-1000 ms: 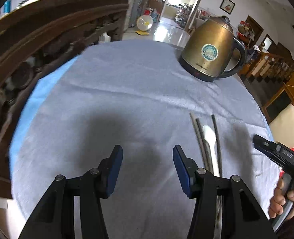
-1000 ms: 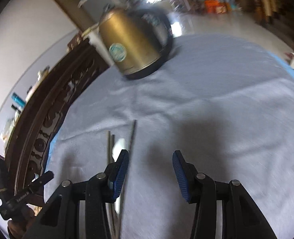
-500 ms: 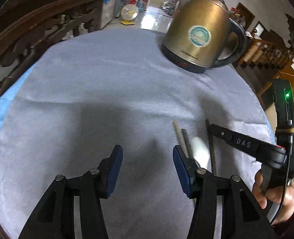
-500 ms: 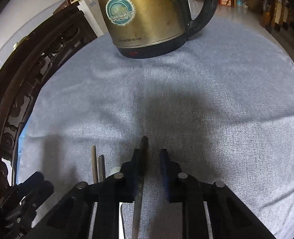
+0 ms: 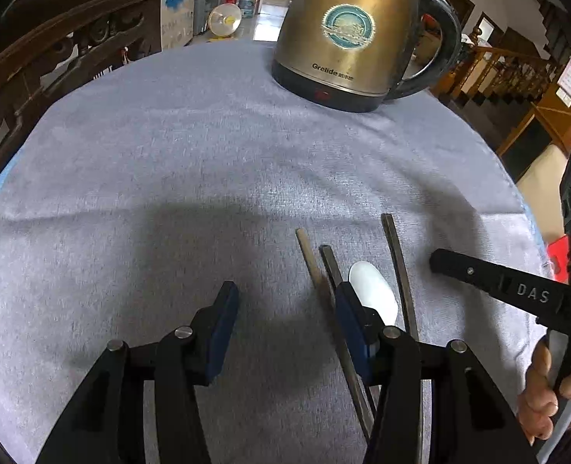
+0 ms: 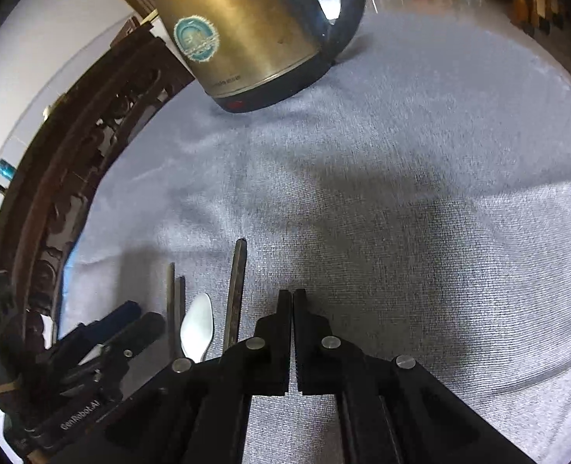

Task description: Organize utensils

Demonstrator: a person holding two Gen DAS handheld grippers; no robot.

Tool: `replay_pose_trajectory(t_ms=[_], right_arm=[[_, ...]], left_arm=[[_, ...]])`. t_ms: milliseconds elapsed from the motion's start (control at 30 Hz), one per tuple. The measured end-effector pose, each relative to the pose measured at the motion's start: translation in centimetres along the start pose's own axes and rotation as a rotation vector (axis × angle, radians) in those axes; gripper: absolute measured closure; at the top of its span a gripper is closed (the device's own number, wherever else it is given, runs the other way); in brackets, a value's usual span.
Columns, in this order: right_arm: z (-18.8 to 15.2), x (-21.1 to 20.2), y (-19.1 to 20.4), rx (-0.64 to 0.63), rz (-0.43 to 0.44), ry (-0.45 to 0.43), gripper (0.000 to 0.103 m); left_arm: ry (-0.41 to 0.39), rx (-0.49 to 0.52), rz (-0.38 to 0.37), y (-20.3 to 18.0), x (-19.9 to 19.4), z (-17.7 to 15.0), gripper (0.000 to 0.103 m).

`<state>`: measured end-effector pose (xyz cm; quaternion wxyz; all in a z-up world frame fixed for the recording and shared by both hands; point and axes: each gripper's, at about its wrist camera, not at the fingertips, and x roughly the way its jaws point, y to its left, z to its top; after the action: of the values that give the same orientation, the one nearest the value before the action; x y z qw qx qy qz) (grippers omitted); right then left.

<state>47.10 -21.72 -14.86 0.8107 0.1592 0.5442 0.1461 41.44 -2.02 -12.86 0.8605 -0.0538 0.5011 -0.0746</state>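
Note:
Several utensils lie side by side on the grey cloth: a tan chopstick, a dark chopstick, a white spoon and another dark chopstick. My left gripper is open and empty, its right finger just left of the spoon. My right gripper is shut and empty, just right of the dark chopstick. The spoon and two chopsticks lie further left. The right gripper's finger shows in the left wrist view.
A brass electric kettle stands at the far side of the round table, also in the right wrist view. A carved dark wooden chair back borders the left. The left gripper's body is at lower left.
Both grippers moved forward toward the kettle. The right gripper closed fully from open and now sits right of the dark chopstick instead of straddling it. The left gripper stayed open.

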Motion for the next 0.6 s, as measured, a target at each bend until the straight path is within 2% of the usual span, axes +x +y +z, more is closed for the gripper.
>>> replay_pose_trajectory(t_ms=[200, 400, 433, 467, 500, 600], right_arm=[[0.1, -1.2, -0.5, -0.009, 0.016, 0.009, 0.099], [0.3, 0.5, -0.2, 0.0, 0.011, 0.012, 0.099], [0.4, 0.7, -0.1, 0.001, 0.006, 0.015, 0.099], [0.4, 0.8, 0.1, 0.001, -0.001, 0.017, 0.1], [0.5, 0.9, 0.2, 0.004, -0.008, 0.02, 0.1], [1.2, 1.4, 0.7, 0.021, -0.001, 0.025, 0.096]], left_arm=[[-0.003, 0.068, 0.061, -0.9, 0.8, 0.7, 0.05], [0.03, 0.101, 0.054, -0.5, 1.2, 2.1, 0.05], [0.034, 0.11, 0.054, -0.4, 1.1, 2.2, 0.055], [0.046, 0.121, 0.081, -0.3, 1.2, 2.2, 0.073], [0.039, 0.159, 0.125, -0.4, 1.3, 2.1, 0.079], [0.063, 0.186, 0.114, 0.1, 1.1, 1.7, 0.084]])
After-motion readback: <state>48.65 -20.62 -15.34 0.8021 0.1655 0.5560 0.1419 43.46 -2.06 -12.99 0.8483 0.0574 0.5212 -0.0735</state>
